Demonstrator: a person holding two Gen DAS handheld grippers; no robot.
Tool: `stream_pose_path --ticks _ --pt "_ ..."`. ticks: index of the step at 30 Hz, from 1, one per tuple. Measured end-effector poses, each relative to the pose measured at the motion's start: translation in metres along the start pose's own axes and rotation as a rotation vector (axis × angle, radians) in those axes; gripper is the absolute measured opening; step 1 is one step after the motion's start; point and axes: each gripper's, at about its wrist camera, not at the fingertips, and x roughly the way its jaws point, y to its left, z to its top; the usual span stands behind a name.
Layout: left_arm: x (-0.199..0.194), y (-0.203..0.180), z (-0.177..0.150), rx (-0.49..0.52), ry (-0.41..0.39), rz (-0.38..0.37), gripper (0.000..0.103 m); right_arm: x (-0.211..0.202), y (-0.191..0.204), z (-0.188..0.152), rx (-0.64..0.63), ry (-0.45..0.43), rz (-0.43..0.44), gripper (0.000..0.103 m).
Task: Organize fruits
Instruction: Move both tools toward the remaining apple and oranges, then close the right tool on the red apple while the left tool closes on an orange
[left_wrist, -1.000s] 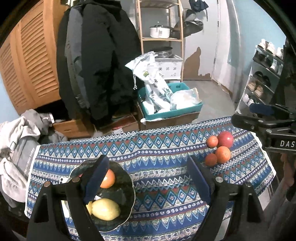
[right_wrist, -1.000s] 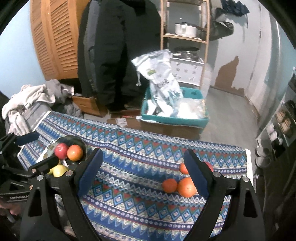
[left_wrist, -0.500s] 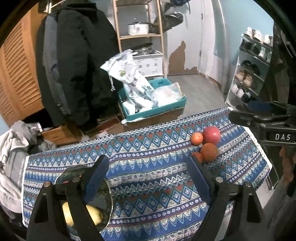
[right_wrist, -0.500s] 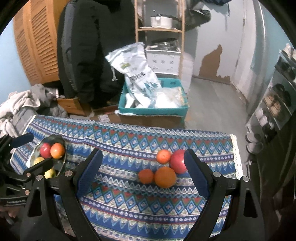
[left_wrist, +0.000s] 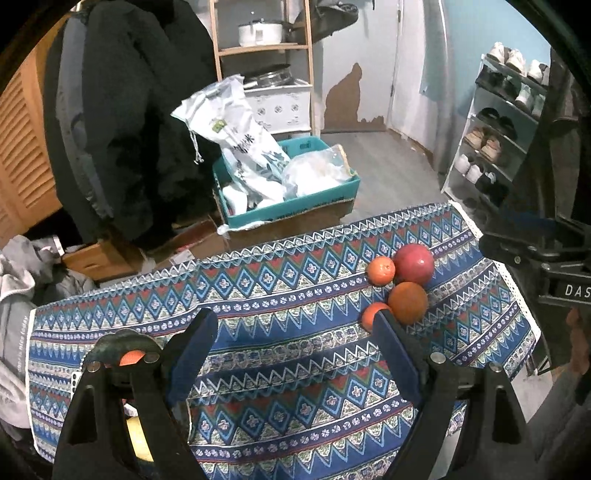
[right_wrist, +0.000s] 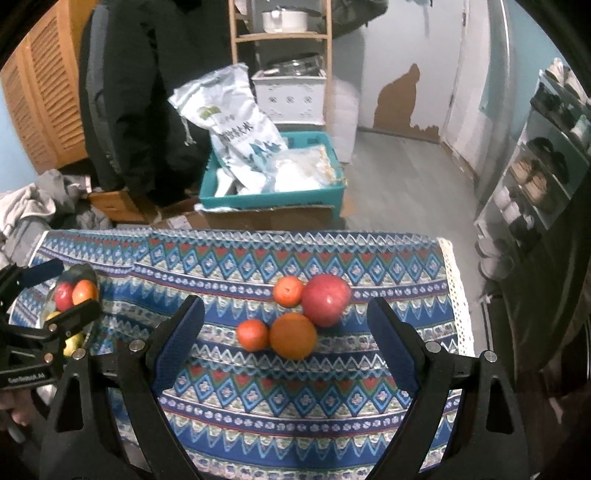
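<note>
On the tabletop (right_wrist: 369, 398): four fruits (right_wrist: 293, 335) clustered right, unsorted | bowl (right_wrist: 79, 271) far left holds several fruits | right gripper (right_wrist: 286, 345) open, empty | left gripper (left_wrist: 295, 354) open, empty | partly done

We see our left gripper (left_wrist: 295, 332) held above the patterned tablecloth (left_wrist: 280, 295), its two blue-padded fingers spread wide with nothing between them. Near the cloth's right end four fruits sit clustered and touching: a red apple (left_wrist: 413, 263), a small orange (left_wrist: 381, 271) just left of it, a larger orange (left_wrist: 408, 302) in front, and another small orange (left_wrist: 370, 314) partly hidden by our right-side finger. At lower left, behind the gripper body, a dark bowl (left_wrist: 118, 341) shows with an orange fruit (left_wrist: 131, 357) in it. The right gripper (left_wrist: 546, 266) enters from the right edge; we cannot tell how its jaws stand. Beyond the table stand a teal crate (left_wrist: 291, 199) and a shoe rack (left_wrist: 498, 125).
</note>
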Motion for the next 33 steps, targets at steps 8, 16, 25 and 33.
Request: stream_pose_path --ticks 8,16,25,33 --pt "0.038 -0.002 0.013 -0.005 0.046 -0.021 0.087 0.046 -0.023 0.006 0.036 0.086 -0.003 0.089" --pt "0.086 -0.006 0.028 0.000 0.098 -0.040 0.087 0.102 -0.038 0.013 0.073 0.193 0.026 0.089" --pt "0.130 -0.008 0.038 0.036 0.145 -0.051 0.087 0.159 -0.058 0.011 0.093 0.307 0.003 0.089" --pt "0.162 -0.013 0.033 0.027 0.201 -0.077 0.087 0.192 -0.066 0.007 0.150 0.357 0.043 0.089"
